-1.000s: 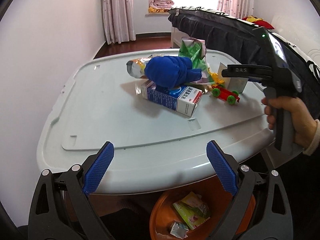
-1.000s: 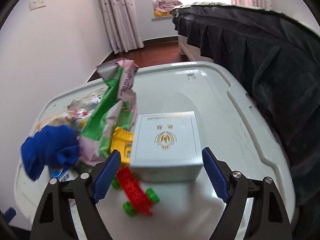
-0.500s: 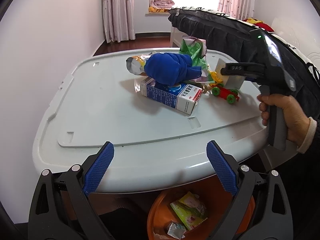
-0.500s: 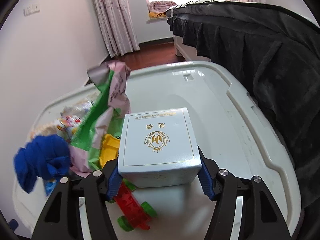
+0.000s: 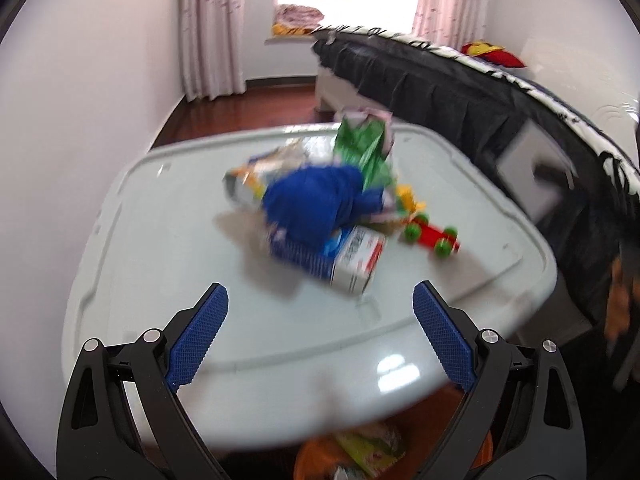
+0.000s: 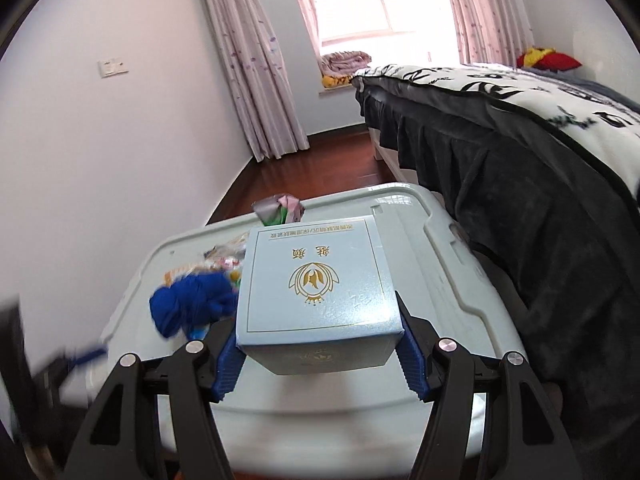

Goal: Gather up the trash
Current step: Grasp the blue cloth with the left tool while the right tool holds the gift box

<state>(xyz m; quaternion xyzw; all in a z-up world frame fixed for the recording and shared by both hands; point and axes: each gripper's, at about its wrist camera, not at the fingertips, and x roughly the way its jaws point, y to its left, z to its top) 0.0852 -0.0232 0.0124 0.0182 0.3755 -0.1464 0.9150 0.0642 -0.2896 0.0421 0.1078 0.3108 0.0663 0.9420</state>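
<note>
My right gripper [image 6: 320, 354] is shut on a pale blue box [image 6: 316, 280] with a gold emblem and holds it lifted above the grey bin lid [image 6: 452, 276]. In the blurred left wrist view the box [image 5: 528, 172] hangs at the right, off the lid. My left gripper [image 5: 320, 336] is open and empty over the lid's near edge [image 5: 280, 368]. On the lid lie a milk carton [image 5: 344, 260], a blue cloth [image 5: 320, 204] on top of it, a green wrapper [image 5: 364, 152] and a crumpled foil bag [image 5: 256, 176].
A red toy car with green wheels [image 5: 432, 234] stands right of the carton. An orange bucket [image 5: 360, 456] holding wrappers sits on the floor below the lid's near edge. A bed with a dark skirt [image 6: 500, 160] runs along the right. A white wall is on the left.
My right gripper closed on the pale blue box and lifted it up and back off the lid. My left gripper moved up and forward over the lid's near edge, still open.
</note>
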